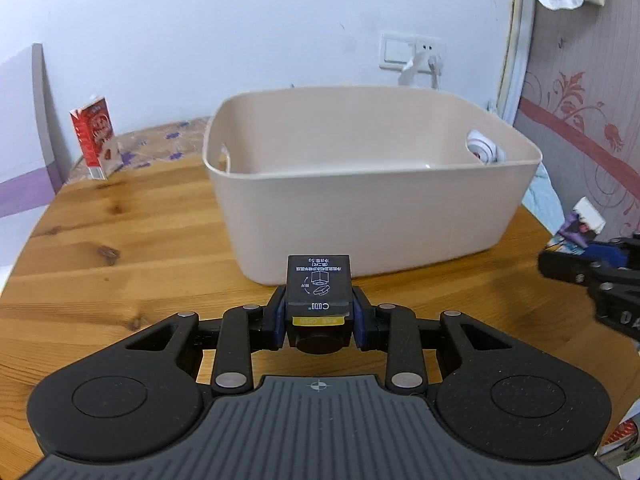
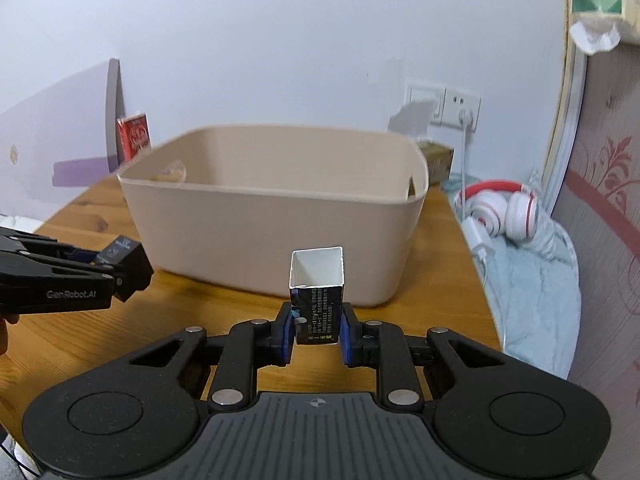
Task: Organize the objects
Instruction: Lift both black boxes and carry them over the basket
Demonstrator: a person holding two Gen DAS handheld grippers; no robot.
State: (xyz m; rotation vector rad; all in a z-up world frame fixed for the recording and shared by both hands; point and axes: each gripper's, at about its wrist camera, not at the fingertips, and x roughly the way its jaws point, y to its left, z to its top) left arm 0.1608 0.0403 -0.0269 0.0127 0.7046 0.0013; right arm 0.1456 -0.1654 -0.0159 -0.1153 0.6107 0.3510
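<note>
A beige plastic bin [image 1: 360, 216] stands on the wooden table, also in the right wrist view [image 2: 272, 232]. My left gripper [image 1: 319, 320] is shut on a small black box [image 1: 319, 286] with white print, held just in front of the bin's near wall. My right gripper [image 2: 316, 332] is shut on an open-ended dark carton [image 2: 317, 292] with a white inside, also in front of the bin. The left gripper with its black box [image 2: 124, 258] shows at the left of the right wrist view. The right gripper's carton [image 1: 582, 226] shows at the right edge of the left wrist view.
A red carton [image 1: 94, 138] stands at the table's far left by the wall. Red and white headphones [image 2: 500, 212] and a charger cable lie on a light blue cloth right of the table. A wall socket [image 1: 412, 54] is behind the bin.
</note>
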